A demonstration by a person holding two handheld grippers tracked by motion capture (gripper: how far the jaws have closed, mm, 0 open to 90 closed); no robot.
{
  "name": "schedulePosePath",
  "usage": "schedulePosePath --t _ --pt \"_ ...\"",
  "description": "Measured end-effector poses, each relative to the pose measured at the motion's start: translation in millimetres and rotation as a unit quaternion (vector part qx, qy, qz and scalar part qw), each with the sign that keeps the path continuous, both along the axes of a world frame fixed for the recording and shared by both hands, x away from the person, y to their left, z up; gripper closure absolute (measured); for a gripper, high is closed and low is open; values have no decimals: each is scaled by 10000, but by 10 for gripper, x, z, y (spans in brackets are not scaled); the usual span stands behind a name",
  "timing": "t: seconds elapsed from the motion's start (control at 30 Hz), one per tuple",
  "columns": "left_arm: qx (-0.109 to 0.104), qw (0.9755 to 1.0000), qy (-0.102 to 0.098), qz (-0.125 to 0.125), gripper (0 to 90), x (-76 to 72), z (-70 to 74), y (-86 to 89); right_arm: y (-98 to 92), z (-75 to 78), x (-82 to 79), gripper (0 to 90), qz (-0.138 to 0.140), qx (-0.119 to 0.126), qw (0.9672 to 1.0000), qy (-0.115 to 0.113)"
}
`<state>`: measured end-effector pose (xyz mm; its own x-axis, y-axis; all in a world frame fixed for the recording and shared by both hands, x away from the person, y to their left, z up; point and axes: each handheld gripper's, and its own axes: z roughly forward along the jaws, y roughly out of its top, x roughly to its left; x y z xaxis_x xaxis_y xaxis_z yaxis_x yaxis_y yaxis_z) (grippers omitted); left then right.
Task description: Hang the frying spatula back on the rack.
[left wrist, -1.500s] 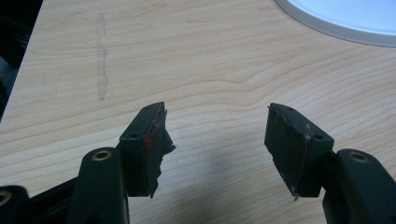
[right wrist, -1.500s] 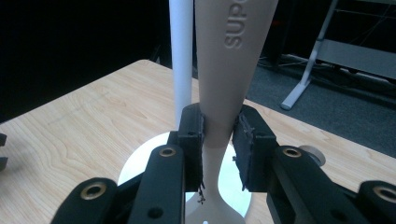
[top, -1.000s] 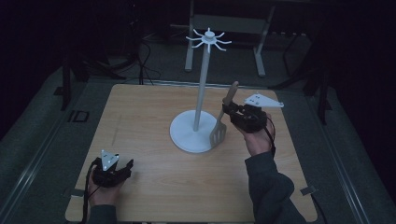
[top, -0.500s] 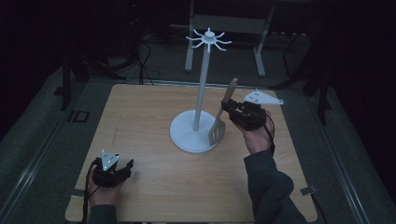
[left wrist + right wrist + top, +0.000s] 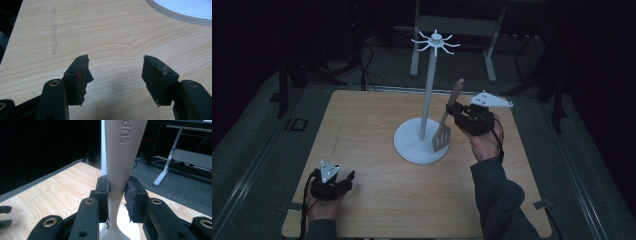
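Resting on the near left part of the light wooden table (image 5: 362, 150), the left gripper (image 5: 116, 72) is seen with its black jaws spread wide apart and nothing between them; only bare wood grain lies in the gap. It is placed well apart from the white utensil stand with its round flat base (image 5: 419, 145), on the near left side of that base, whose rim is caught at the upper right corner of the left gripper view.

Farther on, just to the right of the stand's base, the right gripper (image 5: 457, 114) is held up off the table in the person's hand. Its jaws are clamped on the handle of a beige plastic slotted spatula (image 5: 443, 135), and in the right gripper view both pads are pressed against the narrow part of that handle (image 5: 117, 182). The spatula is held roughly upright, slightly tilted, its slotted blade hanging over the base's right edge and its handle end raised beside the stand's thin white pole (image 5: 428, 100). Whether the blade touches the base cannot be told.

At the pole's top, a ring of white hooks (image 5: 435, 42) is spread, higher than the spatula's handle end.
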<state>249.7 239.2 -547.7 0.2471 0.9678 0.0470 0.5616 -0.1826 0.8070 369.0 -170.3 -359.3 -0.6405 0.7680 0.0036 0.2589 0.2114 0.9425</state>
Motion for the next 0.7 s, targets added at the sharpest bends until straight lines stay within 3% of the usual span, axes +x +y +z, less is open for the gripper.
schedulePosePath --t 0.7 --pt "-5 10000 2 1 389 2 -2 1 65 155 69 737 34 -43 10000 -52"
